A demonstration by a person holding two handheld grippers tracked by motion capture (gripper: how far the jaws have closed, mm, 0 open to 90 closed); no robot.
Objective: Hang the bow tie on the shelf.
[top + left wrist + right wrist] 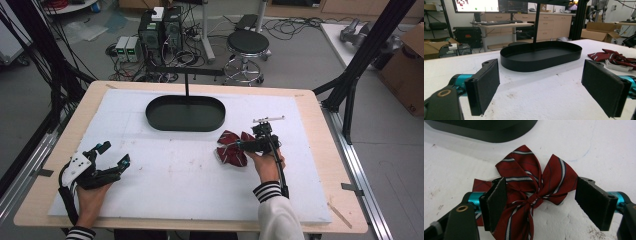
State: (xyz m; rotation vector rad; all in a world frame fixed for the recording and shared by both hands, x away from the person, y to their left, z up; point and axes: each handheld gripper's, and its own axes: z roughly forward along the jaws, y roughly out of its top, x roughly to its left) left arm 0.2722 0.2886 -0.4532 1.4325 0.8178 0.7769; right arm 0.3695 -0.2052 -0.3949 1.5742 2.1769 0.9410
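The right claw (540, 203) view, close up, shows its jaws spread wide on either side of one red striped bow (534, 185), not clamped on it, tails toward the frame's bottom. In the high view the bow lies right of centre on the white table (165, 170), below one black oval tray (185, 113). At lower left the left claw (114, 152) gapes wide, holding nothing.

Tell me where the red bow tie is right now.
The red bow tie lies on the white mat's right side, in front of the black oval tray, between the open right gripper's jaws.
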